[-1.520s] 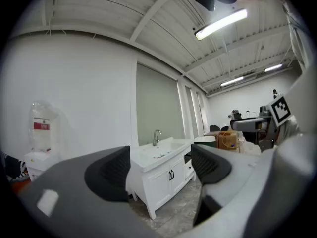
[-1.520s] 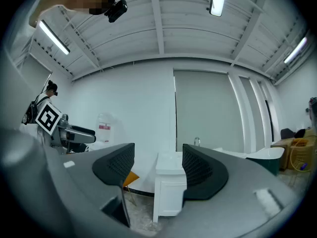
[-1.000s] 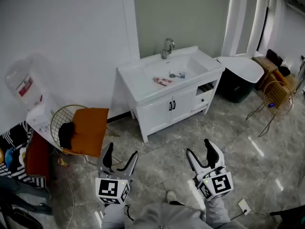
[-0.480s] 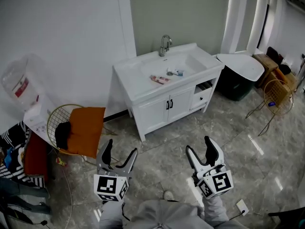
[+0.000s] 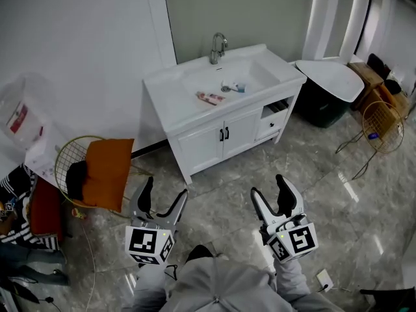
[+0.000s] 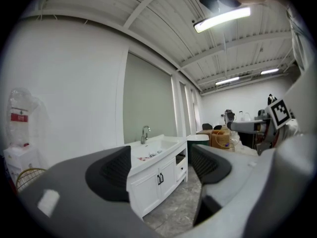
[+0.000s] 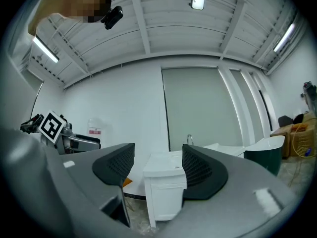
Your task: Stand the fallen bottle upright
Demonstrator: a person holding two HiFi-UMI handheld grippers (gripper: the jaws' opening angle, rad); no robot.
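Note:
A white sink vanity (image 5: pixel 188 135) stands against the wall ahead of me. In its basin lie a small pink item (image 5: pixel 209 98) and a small pale item (image 5: pixel 233 86); which one is the bottle I cannot tell at this distance. My left gripper (image 5: pixel 165 190) and right gripper (image 5: pixel 268 187) hover over the marble floor, well short of the vanity, both open and empty. The left gripper view frames the vanity (image 6: pixel 153 167) between its open jaws (image 6: pixel 161 170). The right gripper view shows one end of the vanity (image 7: pixel 166 192) between its open jaws (image 7: pixel 158 170).
A gold wire chair with an orange cushion (image 5: pixel 104 174) stands left of the vanity, a water dispenser (image 5: pixel 23 119) beyond it. At right are a dark bin with a white lid (image 5: pixel 328 96), a wire basket (image 5: pixel 380 122) and a cardboard box (image 5: pixel 367 77). A floor socket (image 5: pixel 323 279) lies near my right.
Both grippers have travelled over the floor with the person. The vanity has shifted left and slightly up in the head view. Both pairs of jaws stay open and empty.

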